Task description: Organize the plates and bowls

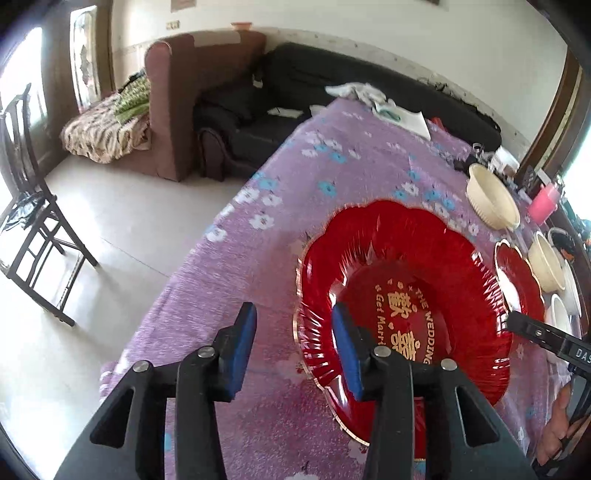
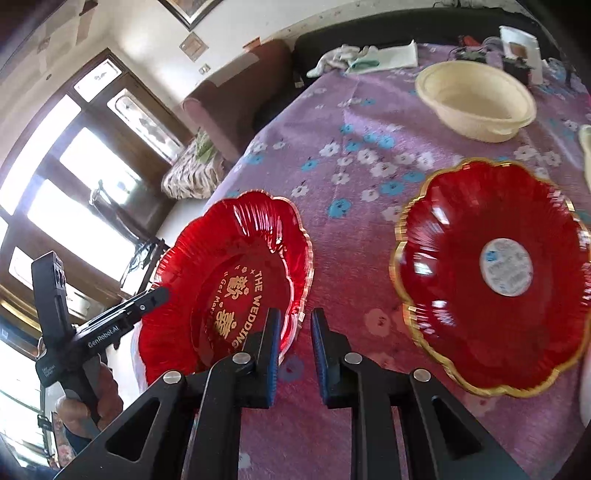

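Straddling the plate (image 1: 402, 295) rim, the left gripper's (image 1: 293, 350) spread fingers could nudge it off the near table (image 1: 258, 229) edge.

A brown armchair (image 1: 173, 110) and a black sofa (image 1: 332, 81) stand by the white wall (image 1: 406, 26); bright windows (image 2: 85, 192) shine.

Red gold-rimmed plate (image 1: 402, 266); cream bowl (image 2: 476, 105); purple floral tablecloth (image 1: 280, 236).
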`<state>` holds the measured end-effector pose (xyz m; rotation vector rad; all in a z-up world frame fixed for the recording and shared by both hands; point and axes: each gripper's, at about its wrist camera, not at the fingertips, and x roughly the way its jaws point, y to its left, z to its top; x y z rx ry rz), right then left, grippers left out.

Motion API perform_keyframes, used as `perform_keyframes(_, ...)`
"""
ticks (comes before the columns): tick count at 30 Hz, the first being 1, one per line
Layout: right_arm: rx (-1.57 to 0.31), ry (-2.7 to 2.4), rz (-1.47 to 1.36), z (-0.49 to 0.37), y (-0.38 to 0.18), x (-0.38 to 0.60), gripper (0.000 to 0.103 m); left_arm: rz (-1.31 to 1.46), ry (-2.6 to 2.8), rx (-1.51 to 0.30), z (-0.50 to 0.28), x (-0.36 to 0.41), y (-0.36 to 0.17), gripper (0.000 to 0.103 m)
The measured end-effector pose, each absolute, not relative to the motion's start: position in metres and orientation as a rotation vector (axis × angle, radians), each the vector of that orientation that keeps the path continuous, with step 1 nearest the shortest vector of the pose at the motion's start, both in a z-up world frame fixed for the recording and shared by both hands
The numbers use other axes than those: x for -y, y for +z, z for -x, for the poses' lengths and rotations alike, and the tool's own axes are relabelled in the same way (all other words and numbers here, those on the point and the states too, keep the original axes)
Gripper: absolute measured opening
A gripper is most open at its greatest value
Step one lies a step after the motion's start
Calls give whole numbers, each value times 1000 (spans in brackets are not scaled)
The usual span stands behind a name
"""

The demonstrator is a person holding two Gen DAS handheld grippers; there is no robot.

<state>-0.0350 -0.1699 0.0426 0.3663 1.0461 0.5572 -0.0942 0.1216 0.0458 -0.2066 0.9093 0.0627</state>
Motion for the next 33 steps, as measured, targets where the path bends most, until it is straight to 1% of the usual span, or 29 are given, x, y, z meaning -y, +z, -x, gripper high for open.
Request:
perform_keyframes(3,-998,527,-403,44,51,197,21,205,80,-871,103,-123,57,44)
perform_keyframes(5,-970,492,-440,49,53,219,24,205,77,-849,109,-120,64,45)
perform_keyframes(7,-956,462,-467,52,52,236,25,189,61,-830,114,-112,70,46)
perform_keyframes(11,-938,380,-515,61,46,274,25,142,-4,-815,117,-84,77,49)
perform_keyframes(17,-928,265,-573,70,39,321,25,73,-116,-823,117,-37,79,49)
perform_keyframes(22,-889,211,-597,81,42,342,25,25,-185,-835,120,-3,77,50)
perform_keyframes(26,-893,210,-599,87,41,346,26,-6,-222,-849,124,17,75,56)
perform_keyframes(33,-879,261,-592,94,45,339,28,-15,-270,-876,121,42,73,56)
